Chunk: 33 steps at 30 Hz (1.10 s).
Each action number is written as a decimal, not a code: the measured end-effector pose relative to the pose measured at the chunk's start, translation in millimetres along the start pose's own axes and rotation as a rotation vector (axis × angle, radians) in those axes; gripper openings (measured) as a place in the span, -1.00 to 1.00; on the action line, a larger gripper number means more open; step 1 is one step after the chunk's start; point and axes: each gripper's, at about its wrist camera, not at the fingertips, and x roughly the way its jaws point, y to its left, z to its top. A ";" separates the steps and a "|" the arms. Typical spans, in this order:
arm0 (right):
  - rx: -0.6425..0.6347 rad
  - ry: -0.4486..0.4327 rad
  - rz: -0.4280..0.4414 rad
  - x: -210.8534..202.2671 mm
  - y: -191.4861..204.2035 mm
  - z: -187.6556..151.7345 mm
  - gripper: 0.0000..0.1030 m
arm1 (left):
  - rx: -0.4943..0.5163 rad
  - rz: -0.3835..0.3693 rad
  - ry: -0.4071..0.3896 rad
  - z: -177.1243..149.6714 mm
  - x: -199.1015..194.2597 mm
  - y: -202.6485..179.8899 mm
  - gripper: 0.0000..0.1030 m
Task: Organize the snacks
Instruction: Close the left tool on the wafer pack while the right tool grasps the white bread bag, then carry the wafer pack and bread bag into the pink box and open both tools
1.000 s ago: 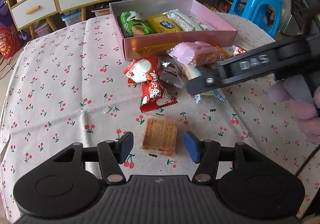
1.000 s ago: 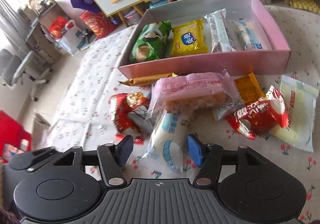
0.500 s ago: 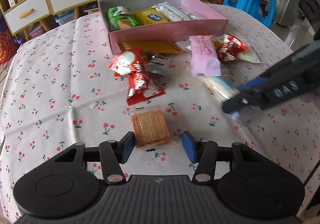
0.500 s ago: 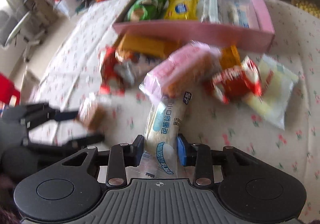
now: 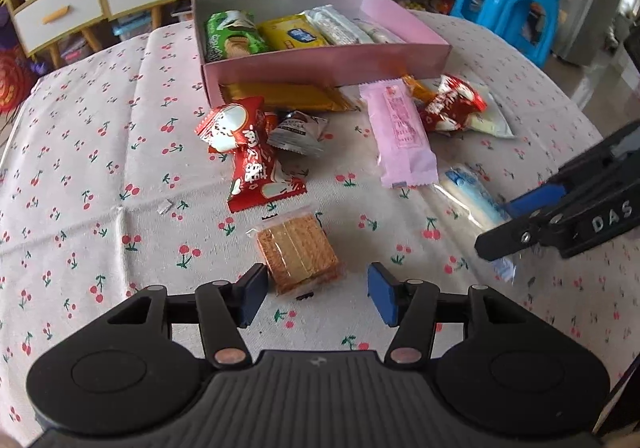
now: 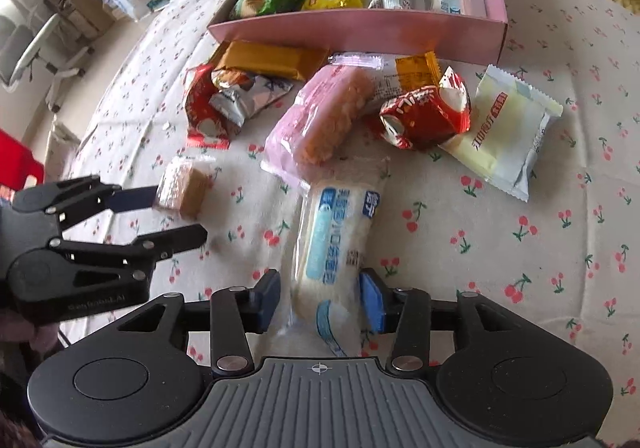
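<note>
1. Beyond your left gripper, on the cherry-print tablecloth, two crinkled red foil snack bags and a small silver sachet lie in front of the pink cardboard box; a flat gold wrapper lies against the box wall.
2. Your left gripper's jaws stand apart, released, and the square clear-wrapped brown wafer lies just ahead of them, nearer the left pad, untouched.
3. Between your two grippers lies the long pink matte packet, its end overlapping the far tip of the white and blue bread packet.
4. Your right gripper has just been opening; its pads now flank that soft, glossy packet's near end and appear to have let go.
5. Right of it sit a puffy red bag and a flat pale-yellow sachet.
6. The box holds green, yellow and white packets in a row.
</note>
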 end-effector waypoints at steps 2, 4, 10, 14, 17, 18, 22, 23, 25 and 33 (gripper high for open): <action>0.002 -0.005 -0.007 0.4 1.9 1.9 -0.10 | -0.038 0.007 -0.002 2.8 0.6 1.1 0.05; 0.000 -0.010 -0.018 1.2 4.3 2.0 -0.10 | -0.096 0.023 0.004 5.0 2.1 4.0 0.13; 0.001 -0.028 -0.042 2.4 7.2 1.3 -0.17 | -0.186 0.088 0.023 8.4 5.5 2.8 0.06; -0.002 -0.048 -0.072 1.0 7.4 -0.8 -0.35 | -0.188 0.142 0.043 11.7 8.8 -4.5 0.00; 0.020 -0.052 -0.061 0.4 4.9 -0.5 -0.37 | -0.188 0.159 0.043 13.4 8.8 -8.0 -0.19; 0.026 -0.052 -0.057 -0.2 3.9 -0.6 -0.38 | -0.189 0.159 0.043 13.7 8.3 -8.8 -0.25; 0.062 -0.044 -0.038 -4.3 -1.9 -0.6 -0.40 | -0.202 0.164 0.047 15.4 6.9 -8.7 -0.37; 0.071 -0.043 -0.034 -5.3 -3.1 -0.6 -0.40 | -0.208 0.162 0.049 16.2 7.0 -8.4 -0.37; 0.083 -0.046 -0.027 -8.1 -5.9 -1.0 -0.40 | -0.224 0.153 0.053 16.9 6.4 -6.7 -0.37; 0.124 -0.072 0.016 -24.9 -15.9 -3.0 -0.41 | -0.247 0.115 0.046 22.4 -0.2 -8.4 -0.38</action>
